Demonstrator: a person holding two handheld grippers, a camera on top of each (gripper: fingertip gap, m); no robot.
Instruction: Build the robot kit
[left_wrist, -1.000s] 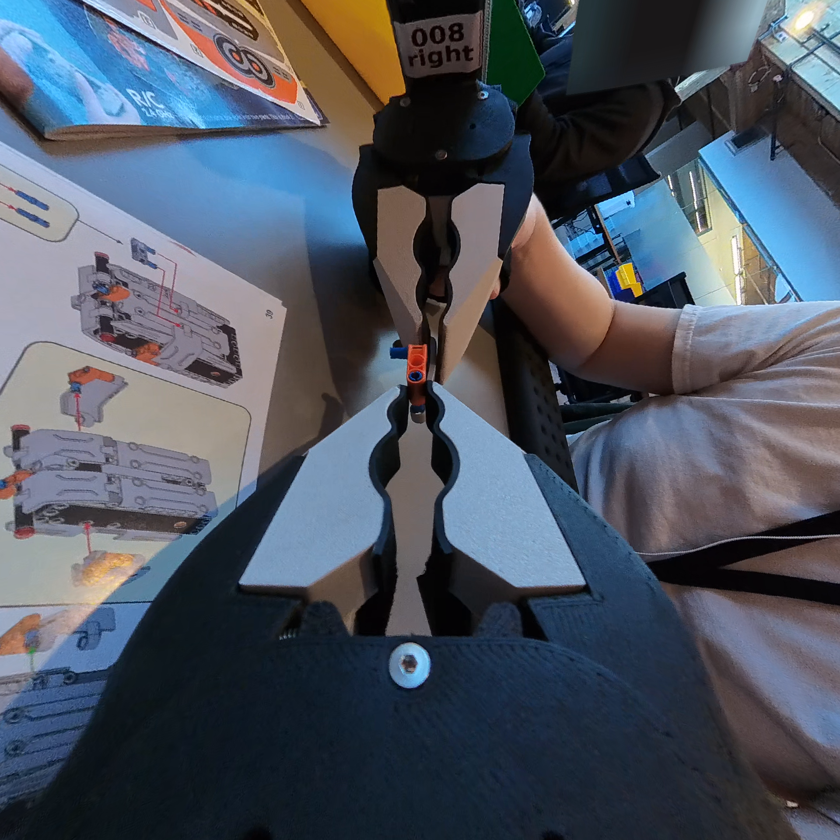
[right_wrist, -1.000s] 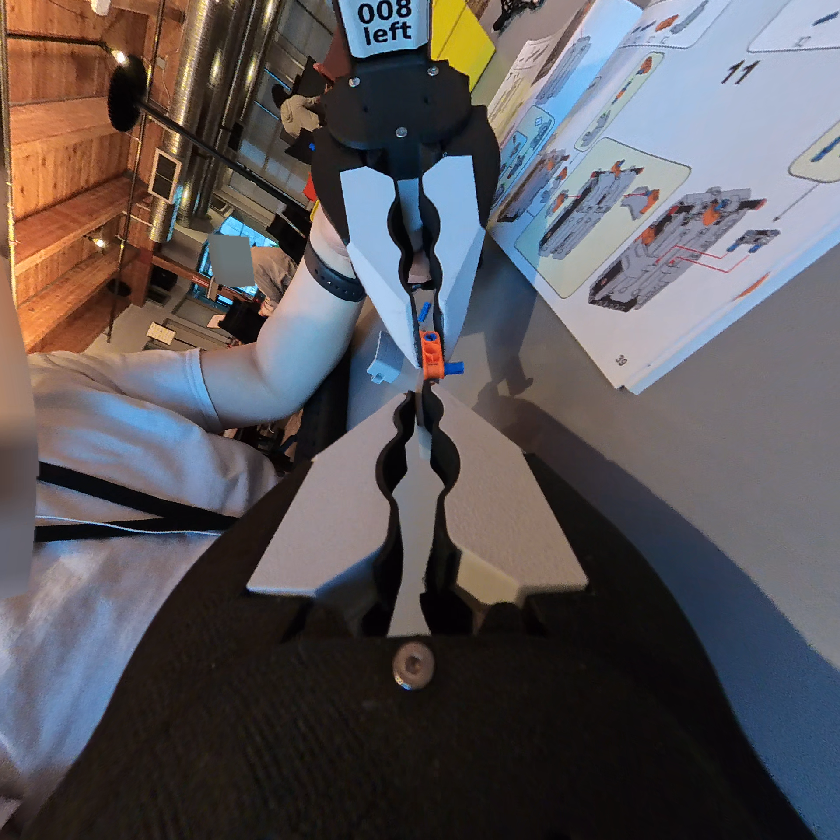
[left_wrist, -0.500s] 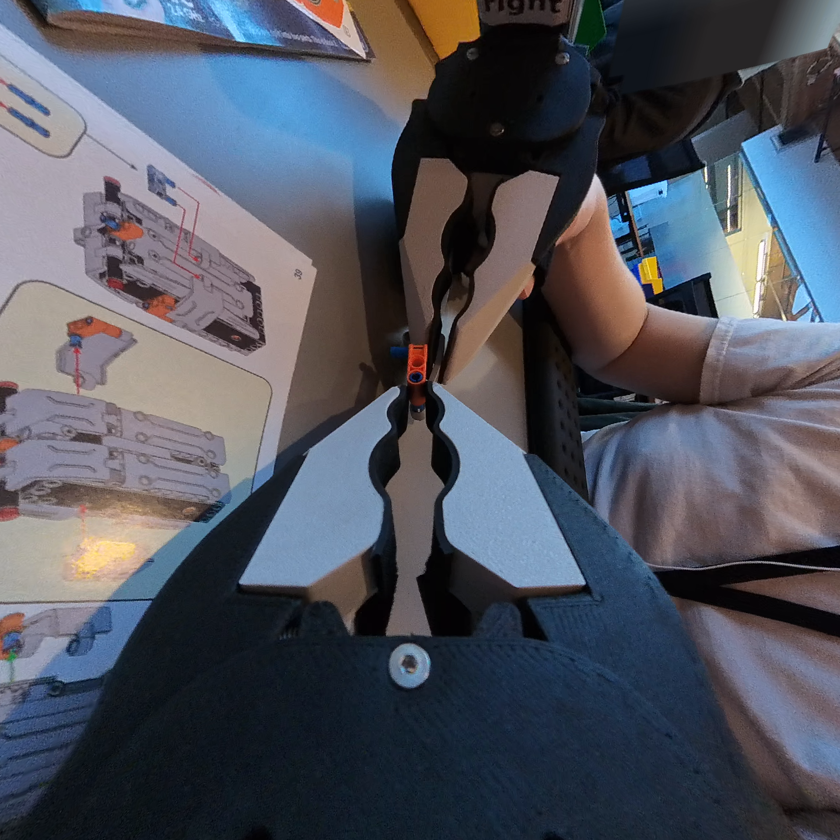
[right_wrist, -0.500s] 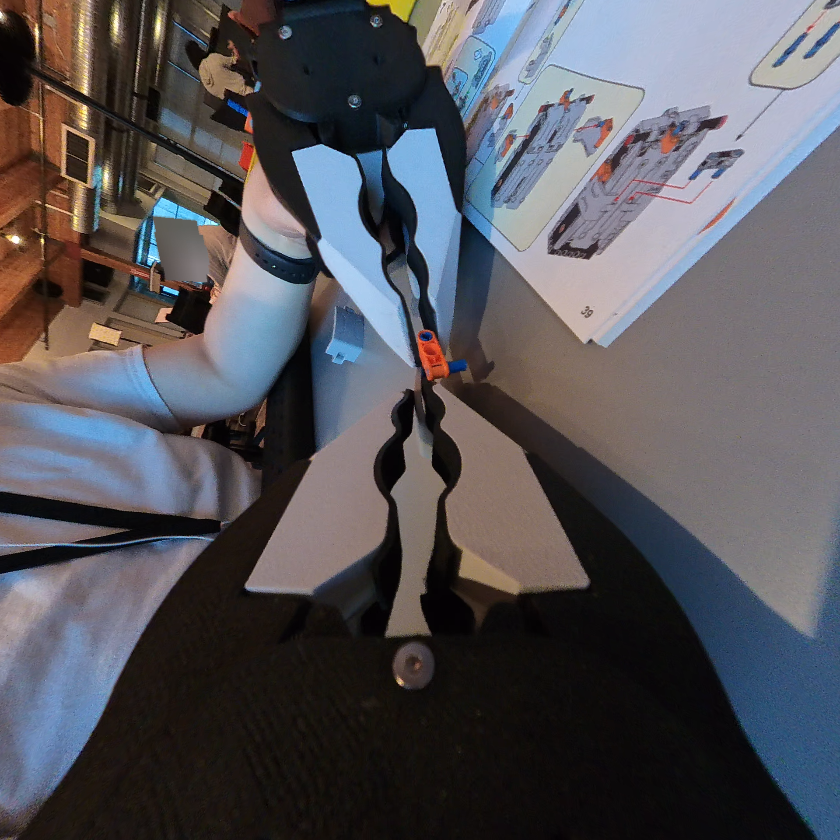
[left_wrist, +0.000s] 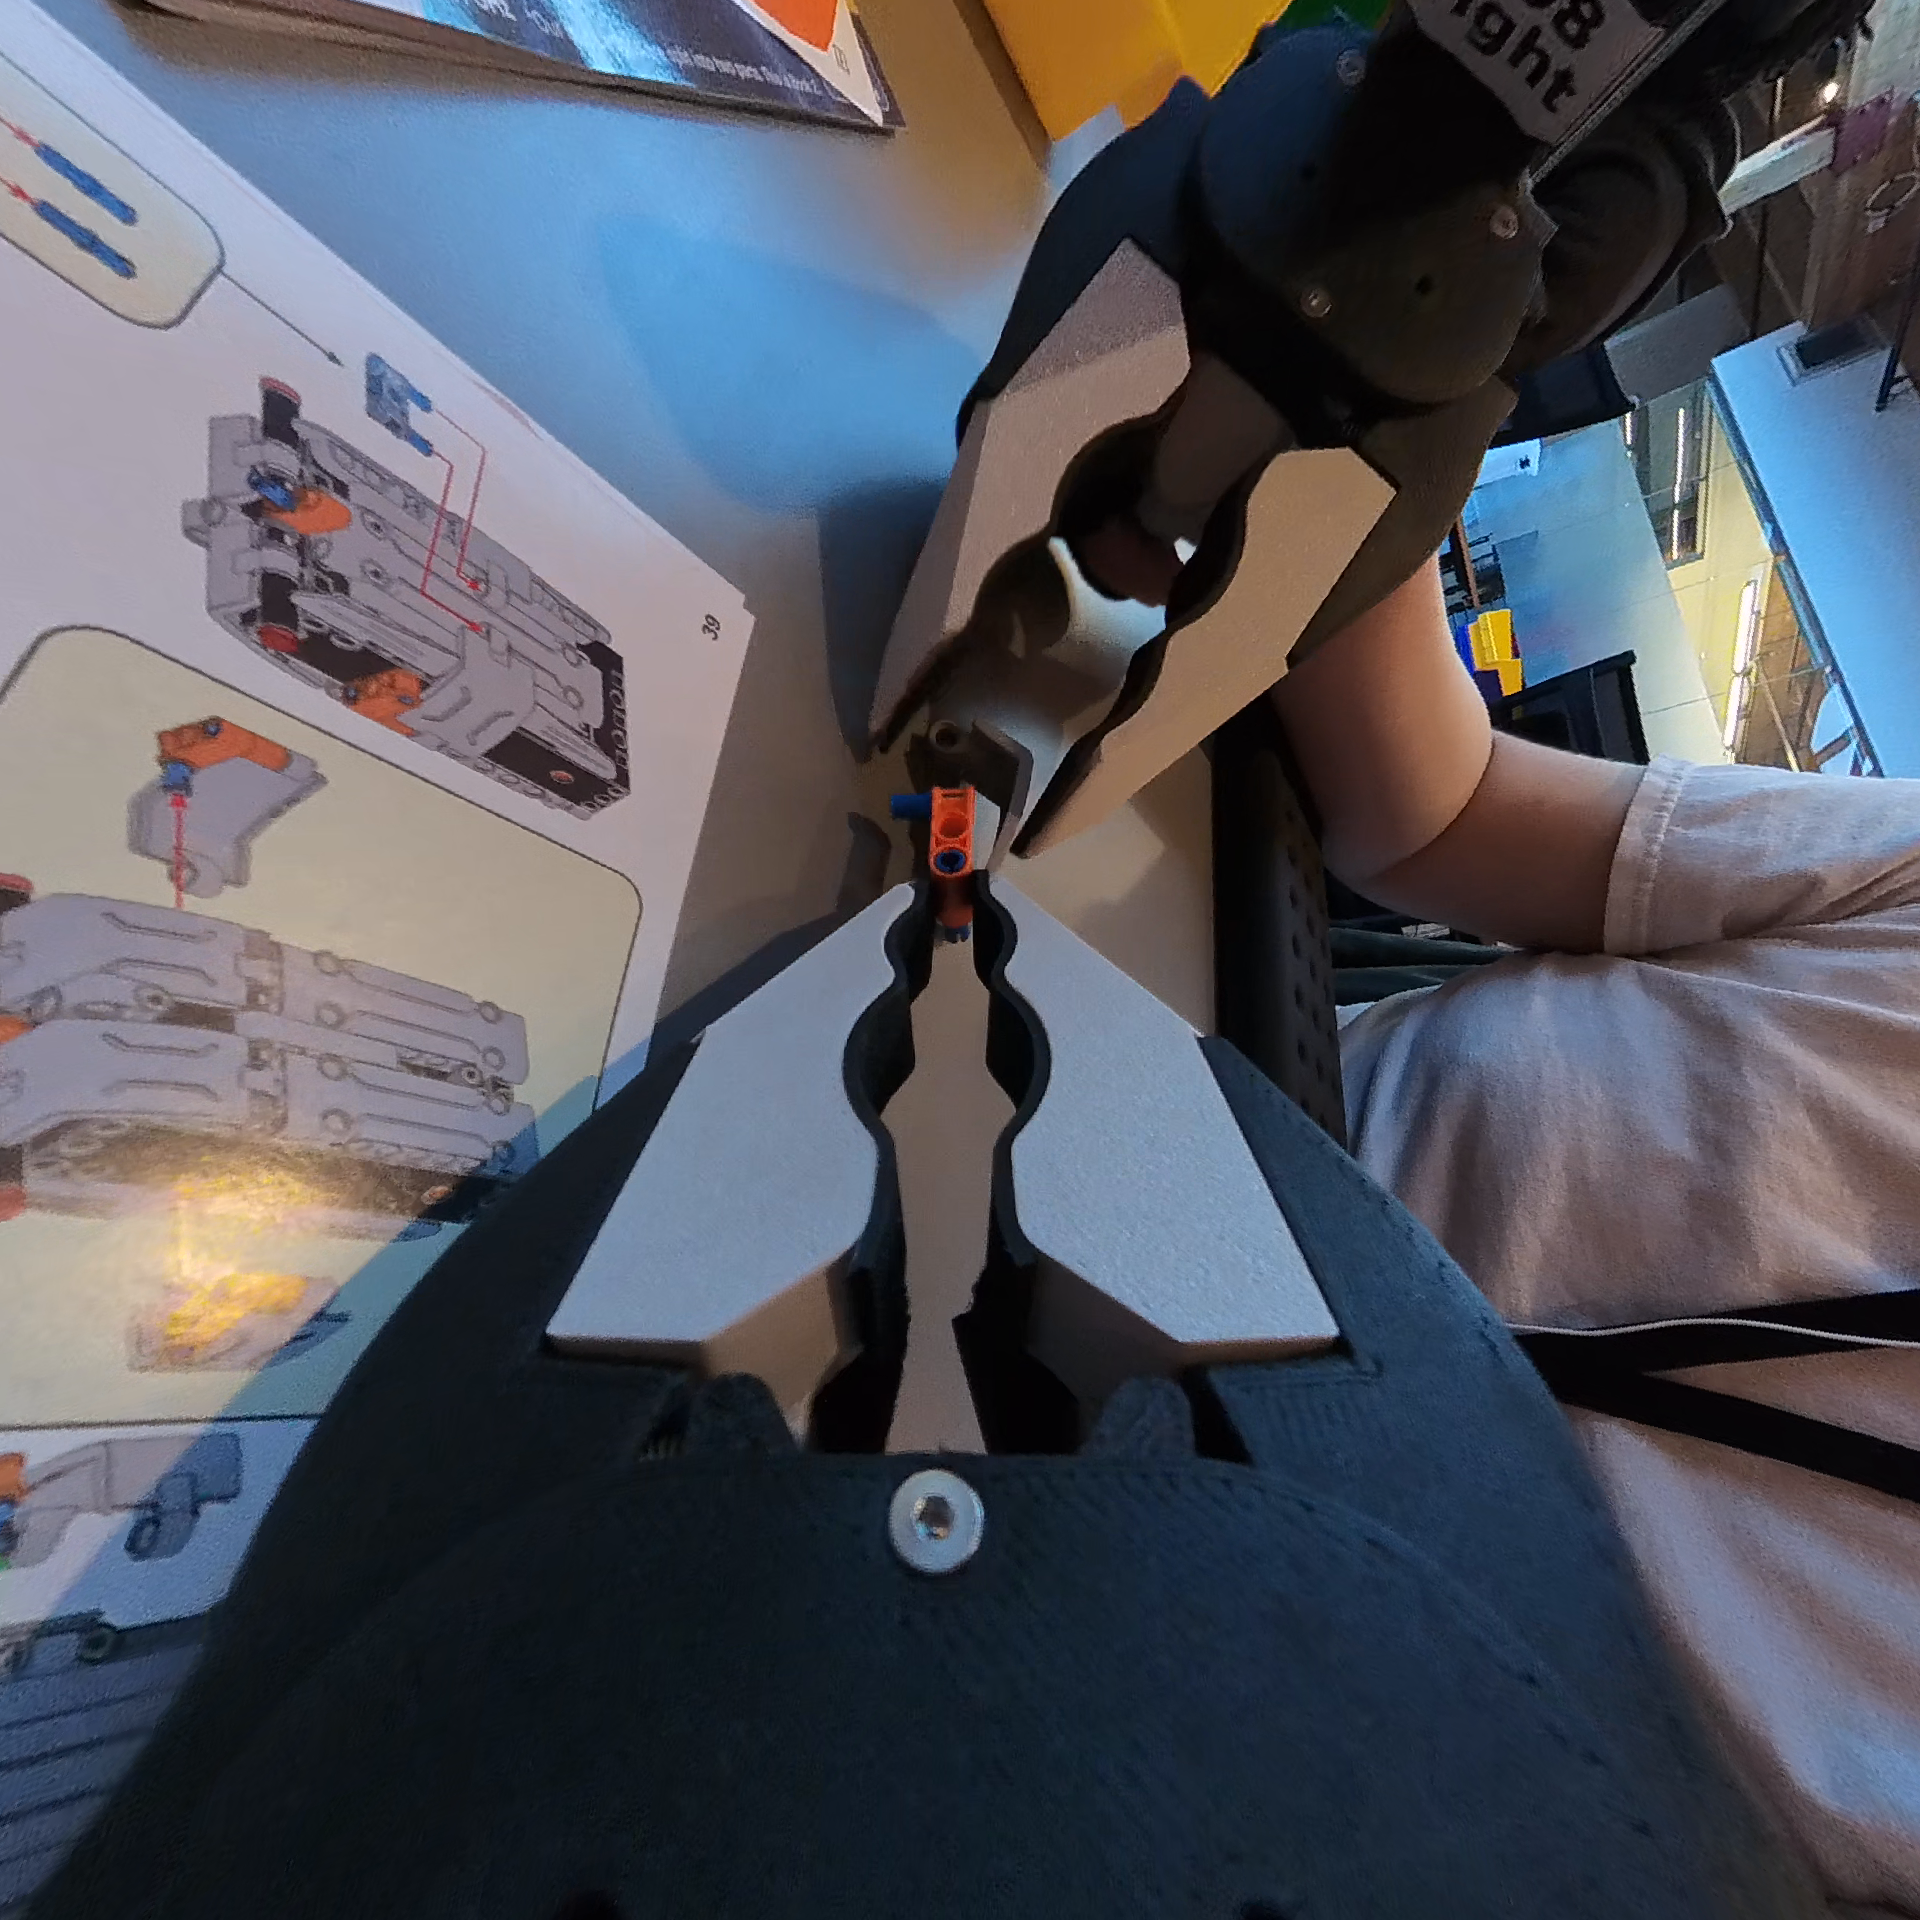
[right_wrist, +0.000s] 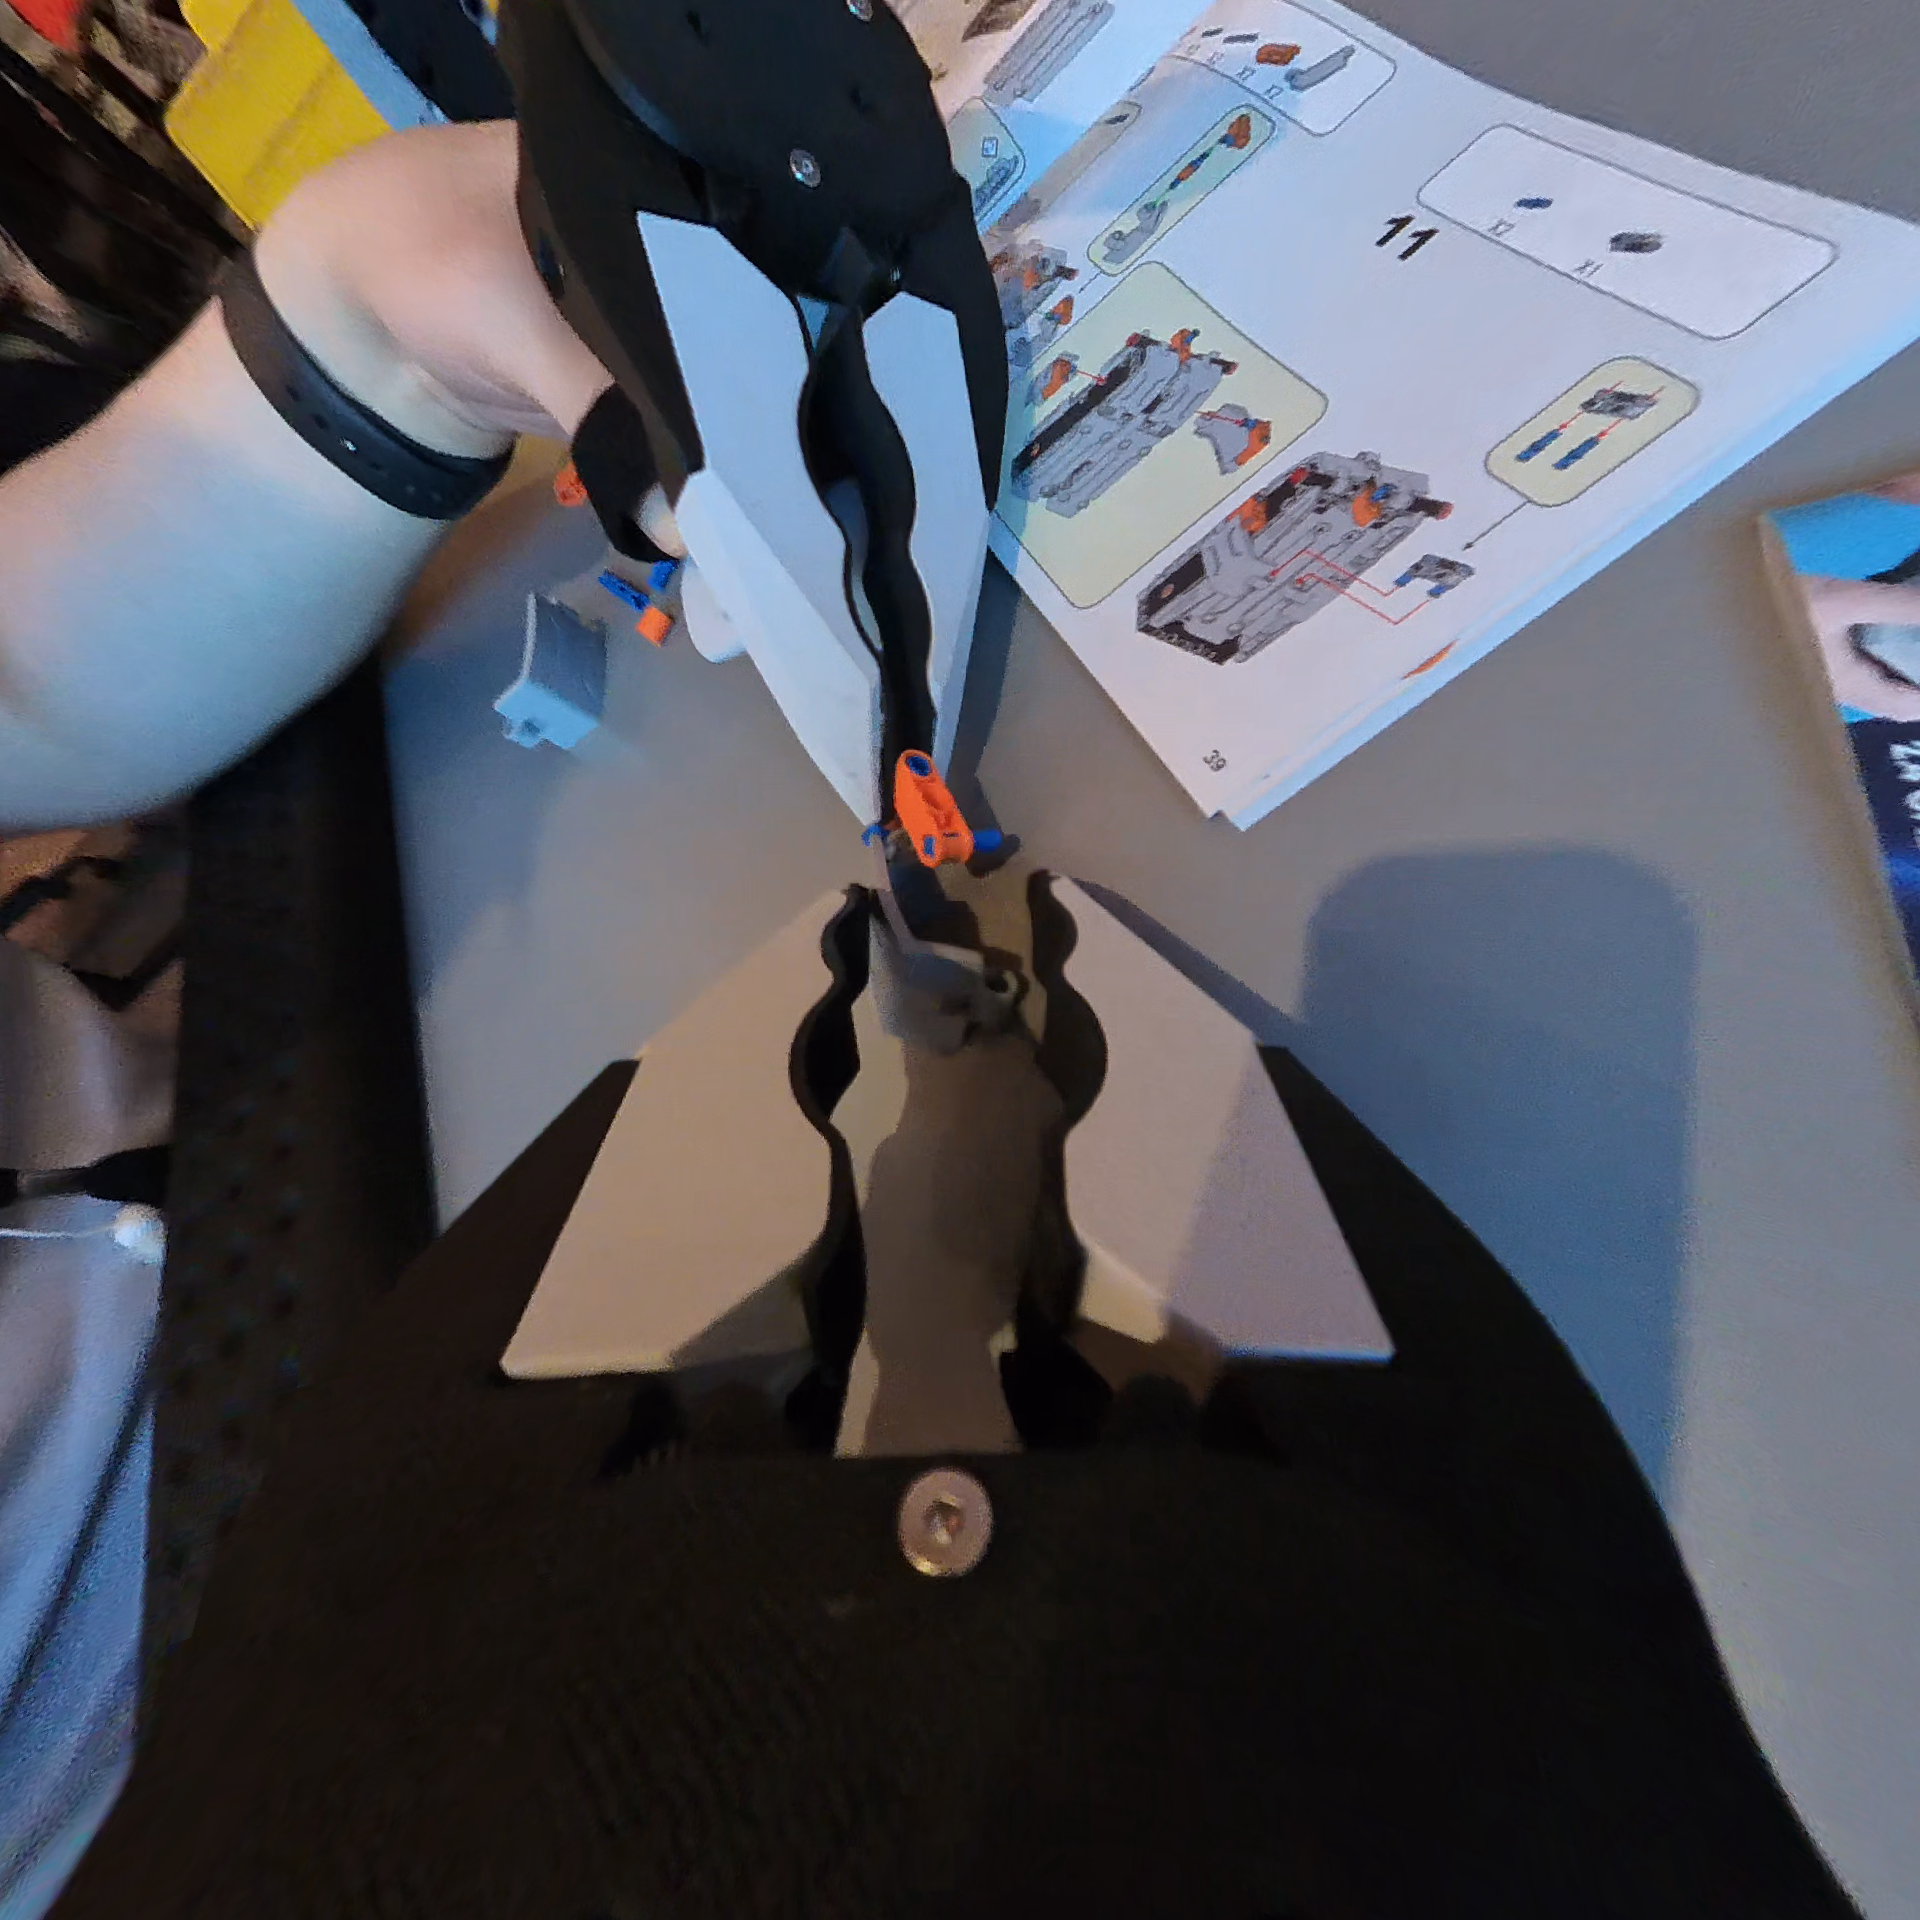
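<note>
My left gripper (left_wrist: 948, 896) is shut on a small orange connector (left_wrist: 951, 840) with blue pins and holds it above the grey table (left_wrist: 644, 343). It also shows in the right wrist view (right_wrist: 928, 812), at the left gripper's fingertips. My right gripper (right_wrist: 948, 891) faces it tip to tip with its fingers spread. A small grey piece (right_wrist: 951, 1000) stands between them, right behind the orange connector, with a gap to the right pad. In the left wrist view the right gripper (left_wrist: 954, 792) is open around that grey piece (left_wrist: 961, 750).
An open instruction booklet (left_wrist: 343, 790) (right_wrist: 1455, 343) lies on the table, with a second booklet (right_wrist: 1860, 644) beyond it. A grey panel piece (right_wrist: 556, 675) and small blue and orange bits (right_wrist: 639, 608) lie near the table edge. A yellow bin (right_wrist: 270, 114) stands behind them. The person's arms flank both grippers. My left and right fingertips are right by each other.
My right gripper's fingers, shut on the grey piece before, have spread apart and the gripper has tilted. My left gripper stays shut on the orange connector.
</note>
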